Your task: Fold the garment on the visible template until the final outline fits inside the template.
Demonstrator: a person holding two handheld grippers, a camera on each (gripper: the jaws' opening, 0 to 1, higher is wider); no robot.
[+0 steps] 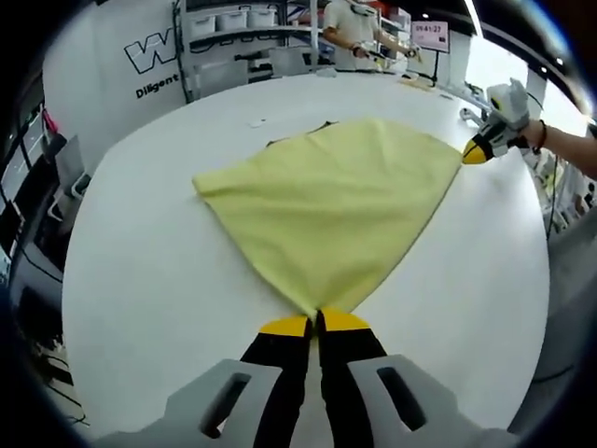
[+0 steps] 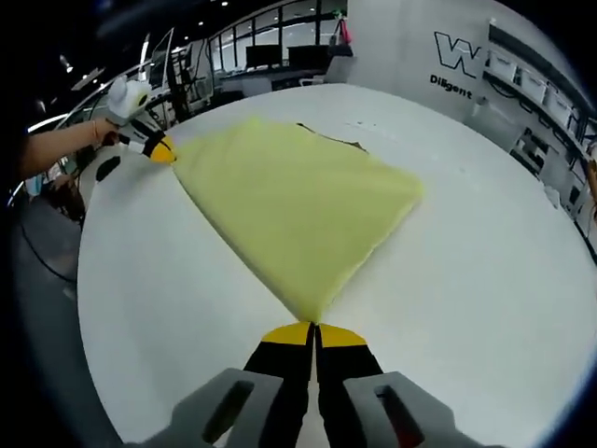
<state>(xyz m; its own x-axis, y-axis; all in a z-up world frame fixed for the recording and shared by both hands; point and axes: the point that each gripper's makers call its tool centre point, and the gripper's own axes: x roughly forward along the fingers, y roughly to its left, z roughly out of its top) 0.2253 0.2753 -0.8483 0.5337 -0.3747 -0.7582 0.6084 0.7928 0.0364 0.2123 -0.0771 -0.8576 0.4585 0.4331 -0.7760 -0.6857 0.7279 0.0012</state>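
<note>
A pale yellow garment (image 1: 336, 201) lies spread on the white table (image 1: 149, 280), stretched between two corners. My left gripper (image 1: 317, 322) is shut on the near corner in the left gripper view. My right gripper (image 1: 478, 151) enters that view at the upper right, pinching the far corner. In the right gripper view the right gripper (image 2: 315, 329) is shut on its corner of the garment (image 2: 289, 201), and the left gripper (image 2: 160, 149) holds the opposite corner at the upper left. A thin dark edge of the template (image 1: 322, 124) (image 2: 331, 137) peeks out beyond the cloth; the rest is covered.
A person (image 1: 354, 33) stands behind the table's far edge. Shelves with bins (image 1: 233, 28) and a white wall with a logo (image 1: 154, 56) stand beyond. Bare table (image 2: 485, 252) lies on both sides of the garment.
</note>
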